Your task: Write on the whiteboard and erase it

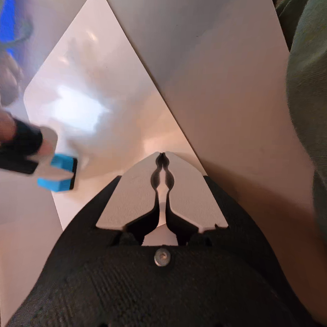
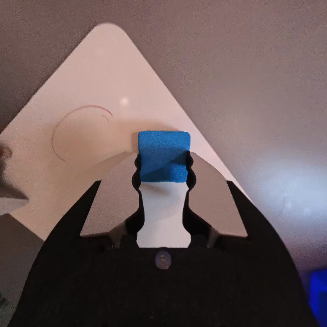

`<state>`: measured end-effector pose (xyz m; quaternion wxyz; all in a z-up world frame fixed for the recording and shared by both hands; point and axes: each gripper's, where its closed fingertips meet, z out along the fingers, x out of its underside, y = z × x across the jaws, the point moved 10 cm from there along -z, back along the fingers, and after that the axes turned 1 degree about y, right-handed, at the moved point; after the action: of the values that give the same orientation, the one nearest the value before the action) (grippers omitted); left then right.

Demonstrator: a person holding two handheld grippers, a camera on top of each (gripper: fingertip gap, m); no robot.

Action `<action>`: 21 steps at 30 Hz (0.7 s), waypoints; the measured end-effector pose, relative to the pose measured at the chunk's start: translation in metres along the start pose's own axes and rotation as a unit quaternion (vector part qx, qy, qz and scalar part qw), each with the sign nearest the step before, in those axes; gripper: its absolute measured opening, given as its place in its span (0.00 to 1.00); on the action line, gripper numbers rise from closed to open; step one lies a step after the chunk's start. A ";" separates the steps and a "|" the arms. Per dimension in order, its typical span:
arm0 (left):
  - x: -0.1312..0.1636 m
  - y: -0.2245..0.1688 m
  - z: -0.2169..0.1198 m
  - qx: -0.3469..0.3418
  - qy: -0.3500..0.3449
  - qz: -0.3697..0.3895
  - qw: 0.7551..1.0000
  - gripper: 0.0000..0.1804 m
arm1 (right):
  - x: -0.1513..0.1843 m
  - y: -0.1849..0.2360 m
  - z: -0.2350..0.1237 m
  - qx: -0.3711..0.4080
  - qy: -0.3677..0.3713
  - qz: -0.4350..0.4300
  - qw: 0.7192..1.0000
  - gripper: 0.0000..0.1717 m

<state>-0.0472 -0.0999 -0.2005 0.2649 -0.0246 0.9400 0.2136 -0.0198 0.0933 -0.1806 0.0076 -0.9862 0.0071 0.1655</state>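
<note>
A white whiteboard lies flat on a grey table, with a faint, partly wiped red circle stroke on its left part. My right gripper is shut on a blue foam eraser with both pads against its sides, and the eraser rests on the board near its right edge. In the left wrist view the whiteboard fills the middle, and the right gripper and the eraser show blurred at the left. My left gripper is shut with its tips touching and nothing between them, over the board's near edge.
The grey table surrounds the board. A person's green sleeve is along the right edge of the left wrist view. A blurred blue object is at the lower right of the right wrist view.
</note>
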 end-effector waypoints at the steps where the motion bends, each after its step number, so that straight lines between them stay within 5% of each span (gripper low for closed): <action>1: 0.000 0.000 0.000 -0.002 0.000 -0.001 1.000 0.01 | -0.015 0.014 0.006 -0.005 -0.014 -0.031 0.999 0.29; 4: 0.001 -0.001 -0.001 0.003 -0.007 -0.008 1.000 0.00 | -0.032 0.083 0.011 -0.069 -0.014 -0.155 0.985 0.29; 9: 0.001 -0.003 -0.001 -0.005 -0.007 -0.002 1.000 0.00 | -0.016 0.007 0.006 -0.022 0.017 -0.035 0.999 0.29; 12: 0.002 -0.004 -0.002 -0.006 -0.009 -0.006 1.000 0.00 | -0.042 0.061 0.015 -0.064 -0.003 -0.135 0.989 0.29; 14: 0.003 -0.004 -0.002 -0.005 -0.010 -0.010 1.000 0.00 | -0.029 0.082 0.009 -0.088 0.022 -0.183 0.979 0.29; 18: 0.003 -0.003 -0.002 0.002 -0.015 -0.020 1.000 0.01 | -0.027 0.013 0.010 -0.038 0.029 -0.054 0.997 0.29; 21: 0.003 -0.004 -0.002 0.004 -0.020 -0.025 0.999 0.00 | -0.052 0.054 0.019 -0.064 0.009 -0.124 0.990 0.29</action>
<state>-0.0503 -0.1039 -0.2021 0.2888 -0.0426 0.9346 0.2033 -0.0757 0.0405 -0.1821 -0.0351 -0.9793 -0.1259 0.1548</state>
